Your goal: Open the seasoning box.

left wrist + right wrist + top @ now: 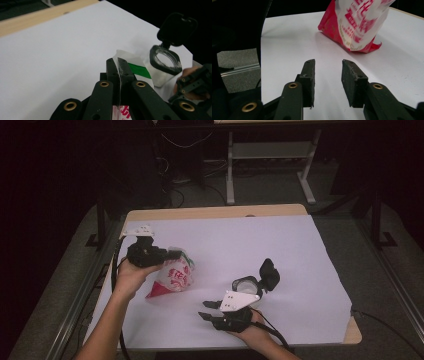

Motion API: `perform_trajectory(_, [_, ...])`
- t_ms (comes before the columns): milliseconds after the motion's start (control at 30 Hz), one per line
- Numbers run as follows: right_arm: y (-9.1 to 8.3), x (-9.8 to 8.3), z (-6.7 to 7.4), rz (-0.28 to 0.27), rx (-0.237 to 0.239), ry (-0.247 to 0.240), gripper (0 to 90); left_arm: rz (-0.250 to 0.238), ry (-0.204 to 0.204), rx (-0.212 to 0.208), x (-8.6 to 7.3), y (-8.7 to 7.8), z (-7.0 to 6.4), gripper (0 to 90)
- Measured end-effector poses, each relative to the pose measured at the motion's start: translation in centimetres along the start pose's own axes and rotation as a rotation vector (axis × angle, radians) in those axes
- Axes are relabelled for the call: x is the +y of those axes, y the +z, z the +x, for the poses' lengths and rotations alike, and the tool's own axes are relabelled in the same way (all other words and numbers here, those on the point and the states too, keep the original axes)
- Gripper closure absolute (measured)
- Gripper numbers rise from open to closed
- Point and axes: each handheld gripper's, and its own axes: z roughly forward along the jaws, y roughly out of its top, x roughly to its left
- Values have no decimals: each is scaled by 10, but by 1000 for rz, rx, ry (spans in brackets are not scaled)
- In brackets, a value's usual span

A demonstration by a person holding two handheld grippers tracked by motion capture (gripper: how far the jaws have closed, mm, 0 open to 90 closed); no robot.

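Clearly, in the high view, the left hand-held gripper [172, 254] pinched the top edge of a red-and-white bag [172, 277], whose lower corner rested on the white sheet [280, 245] over the worktop. The bag looked soft and light, sagging from the pinch, so the flat sealed top seemed the soundest place to hold. Beside the right hand-held gripper [206, 310], on its far side, stood a clear jar [246, 287] with its black flip lid [269, 272] thrown back.

In the left gripper view, the jaws were pressed together on the thin, slippery-looking film of the bag [122, 68]. The jar [163, 66] stood just beyond it, mouth open, rigid and probably easy to tip.

In the right gripper view, the right hand-held gripper [327, 72] was spread, holding nothing. The bag [359, 23] hung ahead of it, well apart, with nothing between them.
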Motion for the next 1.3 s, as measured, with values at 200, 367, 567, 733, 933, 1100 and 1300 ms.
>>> perform_trajectory(200, [1,0,0,11,6,1,630,21,7,-19,-4,1,-1,897])
perform_trajectory(367, [1,0,0,14,6,-1,629,46,26,-12,-3,2,-5,885])
perform_trajectory(567, [2,-1,0,16,8,0,629,149,68,4,-2,4,-11,867])
perform_trajectory(733, [2,-1,1,23,12,-2,630,163,73,-5,-3,4,-14,832])
perform_trajectory(933, [3,-1,1,23,12,-1,629,167,91,-8,-4,-4,-19,718])
perform_trajectory(1100, [4,-1,2,27,15,1,629,178,115,8,-6,-8,-23,586])
perform_trajectory(1300, [4,-1,2,29,20,7,627,172,123,-7,-8,-16,-26,480])
